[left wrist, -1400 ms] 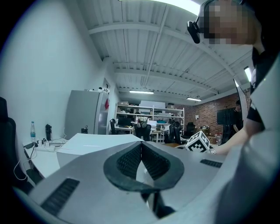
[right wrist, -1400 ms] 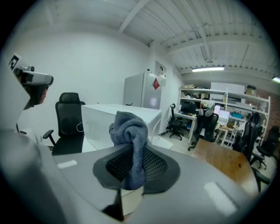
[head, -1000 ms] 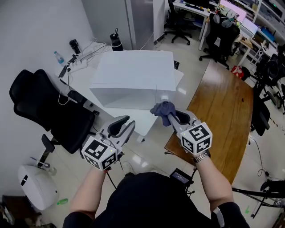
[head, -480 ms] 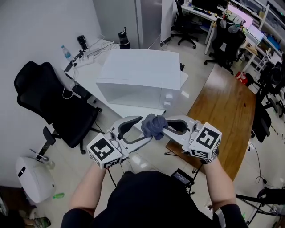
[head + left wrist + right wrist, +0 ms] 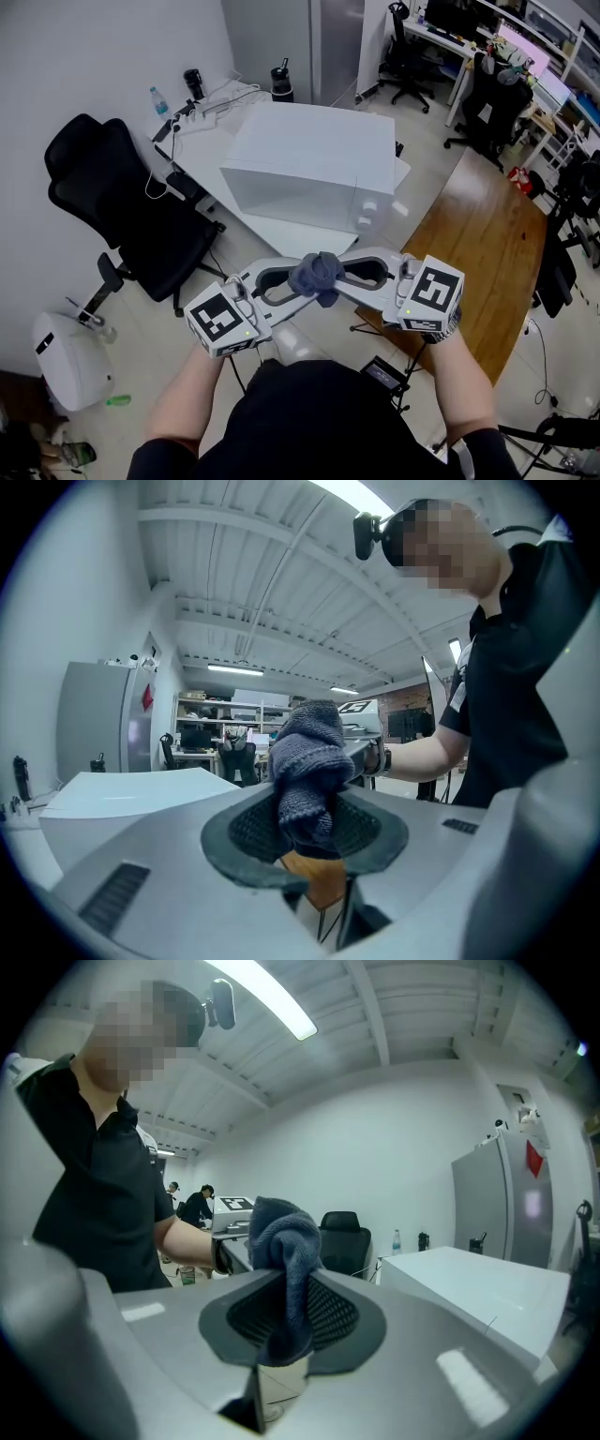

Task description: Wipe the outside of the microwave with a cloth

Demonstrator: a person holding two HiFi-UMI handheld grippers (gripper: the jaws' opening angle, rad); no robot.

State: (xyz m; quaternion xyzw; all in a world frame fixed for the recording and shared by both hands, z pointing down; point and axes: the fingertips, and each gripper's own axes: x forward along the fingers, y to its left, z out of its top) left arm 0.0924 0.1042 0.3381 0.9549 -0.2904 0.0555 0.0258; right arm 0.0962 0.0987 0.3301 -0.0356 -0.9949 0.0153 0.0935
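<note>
The white microwave (image 5: pixel 314 164) stands on a white table (image 5: pixel 267 234) ahead of me, its front with two knobs facing me. A dark grey-blue cloth (image 5: pixel 316 275) hangs in the air in front of it, well short of the microwave. My left gripper (image 5: pixel 307 284) and right gripper (image 5: pixel 328 281) point at each other and meet at the cloth. In the left gripper view the cloth (image 5: pixel 305 761) sits between the pads, which have just been closing on it. In the right gripper view the cloth (image 5: pixel 286 1251) is pinched between the jaws.
A black office chair (image 5: pixel 122 211) stands left of the white table. A wooden table (image 5: pixel 469 244) lies to the right. Bottles (image 5: pixel 281 80) and cables are at the table's far end. A white device (image 5: pixel 70 361) sits on the floor at lower left.
The right gripper has pulled the cloth back from the microwave's corner and turned to point left. The left gripper came in from the left, opened wide and closed onto the cloth.
</note>
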